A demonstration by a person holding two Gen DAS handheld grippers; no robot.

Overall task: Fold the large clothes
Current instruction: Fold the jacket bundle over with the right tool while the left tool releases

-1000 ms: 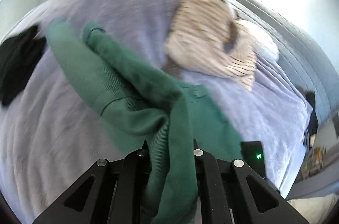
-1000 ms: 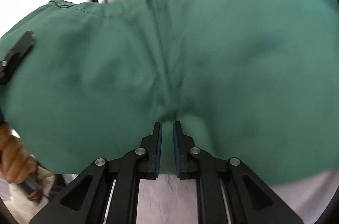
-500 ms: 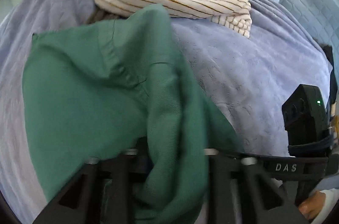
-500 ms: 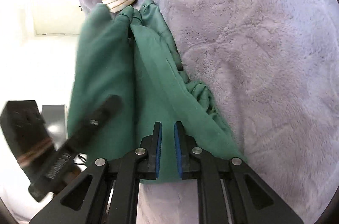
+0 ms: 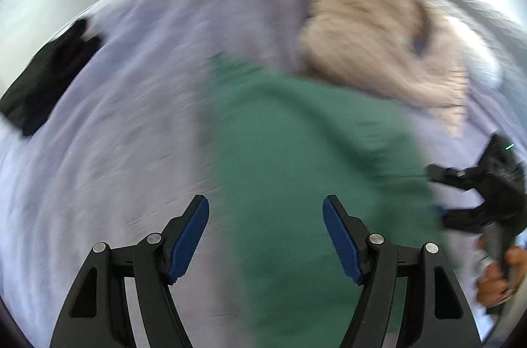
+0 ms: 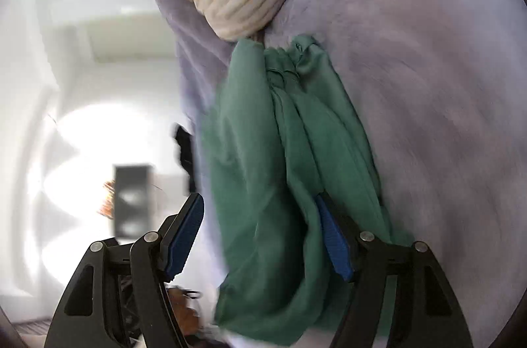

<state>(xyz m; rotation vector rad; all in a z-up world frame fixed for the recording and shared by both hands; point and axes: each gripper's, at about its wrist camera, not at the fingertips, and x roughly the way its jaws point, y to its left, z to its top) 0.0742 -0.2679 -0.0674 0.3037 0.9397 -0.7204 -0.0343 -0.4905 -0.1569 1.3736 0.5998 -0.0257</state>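
The green garment (image 5: 296,157) lay on the lavender bed (image 5: 115,134), its far edge touching the striped sweater (image 5: 378,28). A second ago both grippers pinched it; now my left gripper (image 5: 265,236) and right gripper (image 6: 260,236) were opening, fabric loose between their jaws.

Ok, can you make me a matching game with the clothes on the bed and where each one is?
Things:
1. green garment
2. striped garment
3. black garment
4. right hand-held gripper

Places (left wrist view):
A. far left on the lilac bed cover
B. at the right edge, held in a hand
C. at the top, bunched up past the green one
D. in the middle, spread on the cover

Pairs: 1-D, 2-C, 3-A, 4-B
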